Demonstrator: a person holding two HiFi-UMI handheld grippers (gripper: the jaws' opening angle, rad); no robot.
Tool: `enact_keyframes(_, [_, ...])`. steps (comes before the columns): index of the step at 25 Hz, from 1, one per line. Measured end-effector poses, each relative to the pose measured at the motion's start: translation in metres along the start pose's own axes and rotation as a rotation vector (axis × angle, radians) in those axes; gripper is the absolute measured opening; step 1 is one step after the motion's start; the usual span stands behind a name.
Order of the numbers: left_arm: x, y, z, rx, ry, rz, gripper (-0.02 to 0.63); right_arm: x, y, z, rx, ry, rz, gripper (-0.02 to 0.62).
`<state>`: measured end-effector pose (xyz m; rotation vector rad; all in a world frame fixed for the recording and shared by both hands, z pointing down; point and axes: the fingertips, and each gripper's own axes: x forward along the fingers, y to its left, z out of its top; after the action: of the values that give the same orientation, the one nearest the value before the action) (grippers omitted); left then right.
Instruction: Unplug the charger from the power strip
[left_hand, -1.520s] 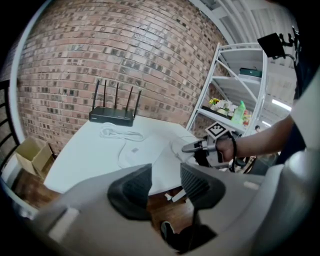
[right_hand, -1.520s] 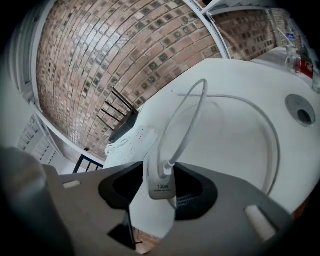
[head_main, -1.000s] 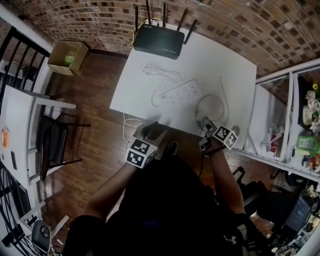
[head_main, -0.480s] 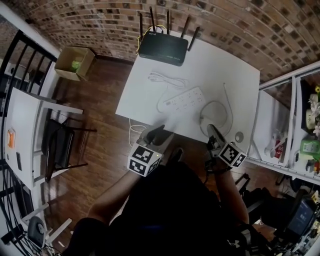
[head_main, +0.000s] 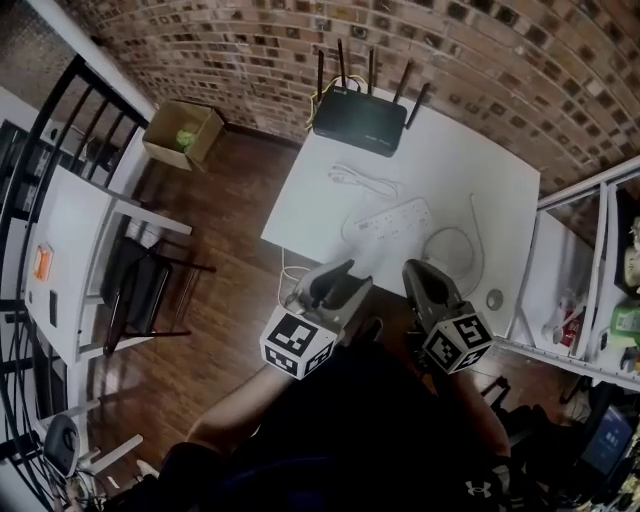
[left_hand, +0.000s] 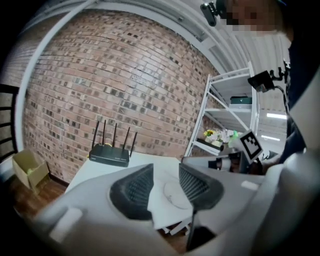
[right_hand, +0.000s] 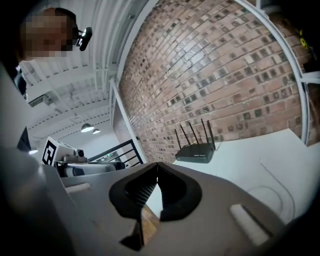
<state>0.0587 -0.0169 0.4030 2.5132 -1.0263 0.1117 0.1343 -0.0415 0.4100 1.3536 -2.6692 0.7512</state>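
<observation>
The power strip (head_main: 395, 217) lies slantwise on the table (head_main: 505, 185), just ahead of both tongs — left gripper (head_main: 335, 280) empty, jaws closing — right gripper (head_main: 418, 275), seemingly nearer, clenched on nothing.

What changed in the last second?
Both grippers rose from the near edge of the table toward the head camera. The right gripper shut its jaws on nothing; the left gripper is closing its jaws, nothing between them. Power strip, looped cable and router lie as before.
</observation>
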Motion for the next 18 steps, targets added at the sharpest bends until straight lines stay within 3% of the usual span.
enact_keyframes(7, [-0.018, 0.009, 0.015, 0.007, -0.046, 0.062, 0.158, 0.016, 0.021, 0.018, -0.092, -0.014, 0.040, 0.011])
enact_keyframes(18, [-0.045, 0.019, 0.015, 0.001, -0.091, 0.165, 0.158, 0.035, 0.051, 0.011, -0.190, 0.001, 0.114, 0.011])
